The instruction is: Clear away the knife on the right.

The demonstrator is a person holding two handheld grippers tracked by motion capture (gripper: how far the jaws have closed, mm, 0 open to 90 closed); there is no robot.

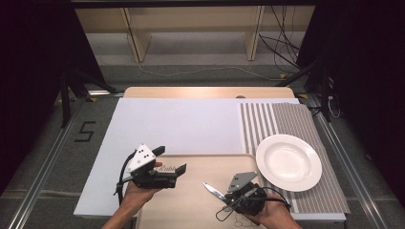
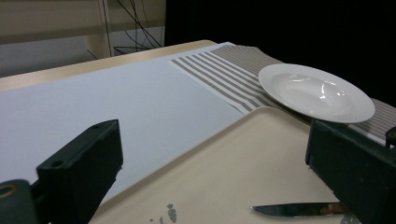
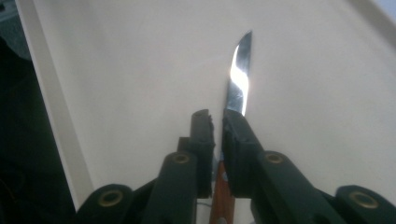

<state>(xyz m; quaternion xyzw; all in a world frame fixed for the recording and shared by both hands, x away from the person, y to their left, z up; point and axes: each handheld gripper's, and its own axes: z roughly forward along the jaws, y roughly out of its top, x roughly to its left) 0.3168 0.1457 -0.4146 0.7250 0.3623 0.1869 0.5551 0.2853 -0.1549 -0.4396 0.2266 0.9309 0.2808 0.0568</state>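
The right tongs (image 3: 217, 122) are closed on a table knife (image 3: 238, 79), the two black jaws pinching it just where the wooden handle meets the steel blade, a hold that likely keeps the blade steady and pointing away from the hand. In the high view the knife (image 1: 213, 190) sits over the near part of the beige tray (image 1: 191, 200), its tip aimed toward the left tongs (image 1: 169, 160); whether it rests on the tray or is lifted just clear of it I cannot tell. The left tongs stand wide open with nothing between the jaws, hovering above the tray's near left part, seemingly kept ready rather than working. A white deep plate (image 1: 288, 162) sits on the striped placemat (image 1: 279, 119) just beside the tray's far right corner, near enough to serve as a likely place for the knife. The white sheet (image 1: 176, 124) covers most of the bench (image 1: 205, 91). Most of the knife handle is hidden behind the right jaws, the print on the tray's near edge is cut off and too small to read, and the person's forearms leave the frame at the bottom.
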